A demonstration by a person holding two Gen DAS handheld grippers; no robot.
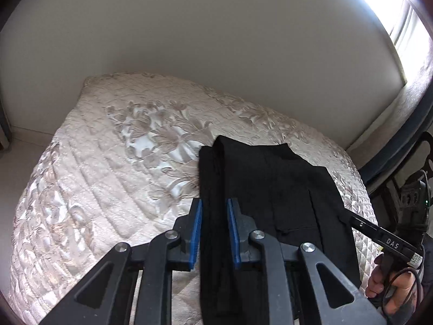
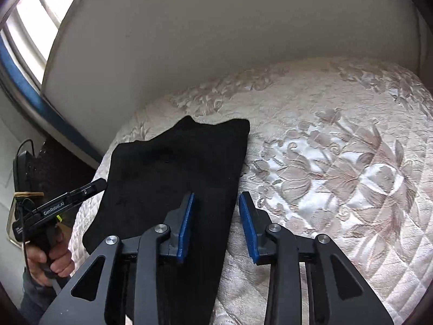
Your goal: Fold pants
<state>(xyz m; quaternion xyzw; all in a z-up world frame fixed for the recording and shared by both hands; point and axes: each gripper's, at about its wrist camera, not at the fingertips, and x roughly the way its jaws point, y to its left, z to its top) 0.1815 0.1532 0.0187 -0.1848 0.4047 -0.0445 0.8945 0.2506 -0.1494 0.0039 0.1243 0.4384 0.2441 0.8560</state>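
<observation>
Black pants (image 1: 270, 189) lie folded lengthwise on the quilted bed, seen too in the right wrist view (image 2: 173, 170). My left gripper (image 1: 215, 233) is open with its blue pads astride the pants' left edge. In the right wrist view it shows at the far left (image 2: 89, 189), at the pants' other side. My right gripper (image 2: 216, 224) is open over the pants' right edge, one pad above the cloth and one above the quilt. In the left wrist view it shows at the far right (image 1: 362, 223), touching the pants' side. Neither holds cloth.
A pale floral quilt (image 1: 108, 176) covers the bed, which meets a white wall (image 1: 216, 40) behind. A blue bed frame (image 2: 40, 103) and a bright window (image 2: 29, 19) sit beside the bed. The bed's edge drops to the floor (image 1: 16, 157).
</observation>
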